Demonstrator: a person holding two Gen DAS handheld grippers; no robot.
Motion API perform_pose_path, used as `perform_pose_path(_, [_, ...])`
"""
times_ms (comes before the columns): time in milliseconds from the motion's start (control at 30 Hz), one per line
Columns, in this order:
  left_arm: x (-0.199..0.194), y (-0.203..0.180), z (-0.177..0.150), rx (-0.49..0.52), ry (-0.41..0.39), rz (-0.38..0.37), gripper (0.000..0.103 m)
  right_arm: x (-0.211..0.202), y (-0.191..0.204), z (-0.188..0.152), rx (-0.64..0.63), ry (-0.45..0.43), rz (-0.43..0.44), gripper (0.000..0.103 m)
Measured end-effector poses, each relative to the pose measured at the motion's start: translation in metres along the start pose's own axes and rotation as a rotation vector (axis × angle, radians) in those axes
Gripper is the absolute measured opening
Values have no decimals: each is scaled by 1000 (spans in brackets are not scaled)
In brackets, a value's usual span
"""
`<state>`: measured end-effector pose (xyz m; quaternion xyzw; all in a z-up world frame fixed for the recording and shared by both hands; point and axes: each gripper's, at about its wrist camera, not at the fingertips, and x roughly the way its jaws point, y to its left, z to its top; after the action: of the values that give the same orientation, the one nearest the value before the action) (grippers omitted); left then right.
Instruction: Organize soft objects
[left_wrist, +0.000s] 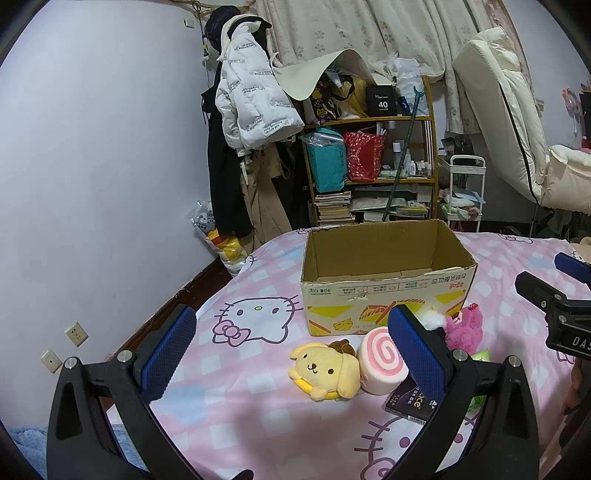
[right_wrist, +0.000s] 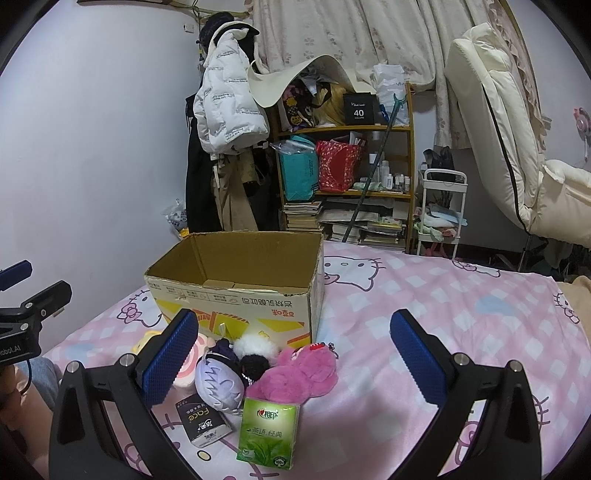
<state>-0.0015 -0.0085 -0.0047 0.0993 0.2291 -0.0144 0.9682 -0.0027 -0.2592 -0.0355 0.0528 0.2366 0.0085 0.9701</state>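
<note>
Cardboard box (left_wrist: 388, 273) sits mid-bed; from my left wrist I see the left gripper (left_wrist: 291, 354) spread wide, empty, yellow dog plush (left_wrist: 325, 369) between its fingers. Right wrist — right gripper (right_wrist: 293, 363) wide too, holding nothing, pink plush (right_wrist: 299, 373) just before the box.

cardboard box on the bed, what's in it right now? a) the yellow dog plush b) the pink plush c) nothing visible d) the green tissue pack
c: the cardboard box shows only bare inner walls, while the yellow dog plush, pink plush and green tissue pack lie on the bed in front of it.
</note>
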Motion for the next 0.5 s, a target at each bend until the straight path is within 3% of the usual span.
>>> perform_pose_path(500, [-1, 1, 1, -9, -1, -1, 102, 2, -1, -1, -1, -2, 1, 103])
